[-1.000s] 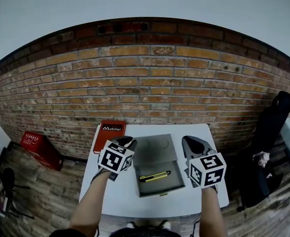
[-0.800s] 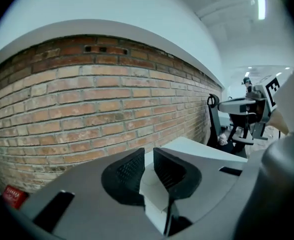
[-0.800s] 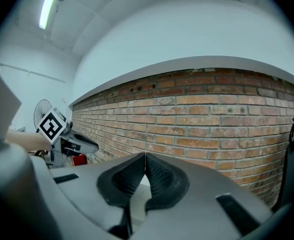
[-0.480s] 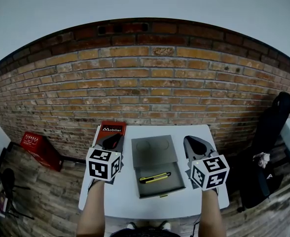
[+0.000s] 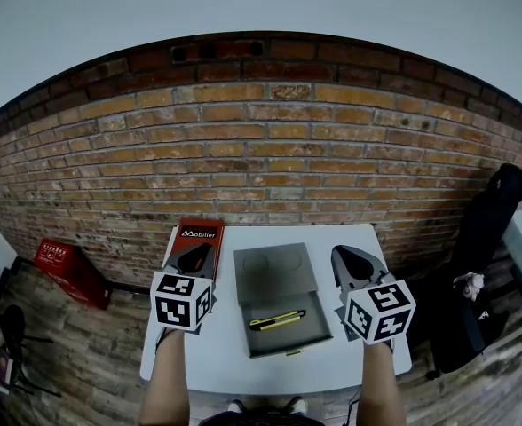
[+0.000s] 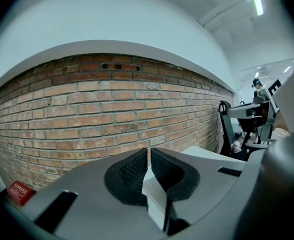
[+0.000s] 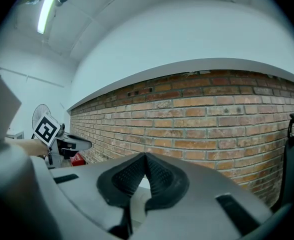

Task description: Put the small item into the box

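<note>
The left tool [image 6: 149, 152] has its two dark ribbed jaws drawn in until only a hairline slit shows between them; they have just been closing, and nothing sits between them. In the head view this tool [image 5: 196, 256] hovers over the desk's [image 5: 225, 366] far left corner, above a red flat pack [image 5: 201, 234] with white lettering, its marker cube nearest the person. The right tool [image 7: 145, 157] is also closed, its jaw tips meeting with nothing held. Seen from above, it [image 5: 345, 257] hangs over the right side of the desk, just beside the box.

Between the two tools stands the grey box [image 5: 289, 337], open, with its lid [image 5: 272, 272] tipped back toward the wall. The small item [image 5: 277, 319], a slim yellow and black thing like a utility knife, lies slantwise on the floor of the box, apart from both tools.

The white desk stands against a brick wall [image 5: 270, 149]. On the wooden floor to the left rests a red crate [image 5: 61, 269]. To the right of the desk stands a tall black shape [image 5: 494, 216], perhaps a chair or a bag; which it is cannot be told.
</note>
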`<state>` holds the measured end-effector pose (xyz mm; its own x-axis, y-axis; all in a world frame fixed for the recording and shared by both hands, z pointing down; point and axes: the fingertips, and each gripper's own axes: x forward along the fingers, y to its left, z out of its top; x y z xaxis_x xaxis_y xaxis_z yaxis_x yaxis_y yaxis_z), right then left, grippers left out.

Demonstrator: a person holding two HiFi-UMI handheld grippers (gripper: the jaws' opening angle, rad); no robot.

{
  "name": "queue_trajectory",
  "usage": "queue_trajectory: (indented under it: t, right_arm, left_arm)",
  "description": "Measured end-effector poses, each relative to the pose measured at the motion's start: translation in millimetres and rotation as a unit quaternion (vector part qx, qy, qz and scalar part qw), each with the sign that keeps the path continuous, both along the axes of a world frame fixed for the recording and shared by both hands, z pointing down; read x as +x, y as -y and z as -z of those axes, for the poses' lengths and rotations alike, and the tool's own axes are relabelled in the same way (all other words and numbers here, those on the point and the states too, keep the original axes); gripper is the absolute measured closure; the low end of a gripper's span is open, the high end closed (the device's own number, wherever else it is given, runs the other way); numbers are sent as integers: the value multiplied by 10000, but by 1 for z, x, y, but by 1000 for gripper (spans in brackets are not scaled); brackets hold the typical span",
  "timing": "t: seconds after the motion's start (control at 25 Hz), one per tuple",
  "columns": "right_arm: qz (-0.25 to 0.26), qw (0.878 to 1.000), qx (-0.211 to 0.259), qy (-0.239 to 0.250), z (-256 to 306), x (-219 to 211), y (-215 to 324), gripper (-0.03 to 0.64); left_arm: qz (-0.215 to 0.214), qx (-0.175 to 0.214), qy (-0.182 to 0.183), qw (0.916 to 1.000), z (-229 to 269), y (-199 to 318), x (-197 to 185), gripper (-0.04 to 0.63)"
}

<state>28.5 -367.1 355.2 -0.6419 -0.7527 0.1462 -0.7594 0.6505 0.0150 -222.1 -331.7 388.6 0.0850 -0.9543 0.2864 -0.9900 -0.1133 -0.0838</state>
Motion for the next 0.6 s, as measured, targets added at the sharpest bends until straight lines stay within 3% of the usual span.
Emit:
queue_trajectory:
  t: [0.6]
  right_arm:
    - [26,10000,21,19,4,-5,3,597]
  left_arm:
    - [-14,-30,26,10000,-3,2,-4,554]
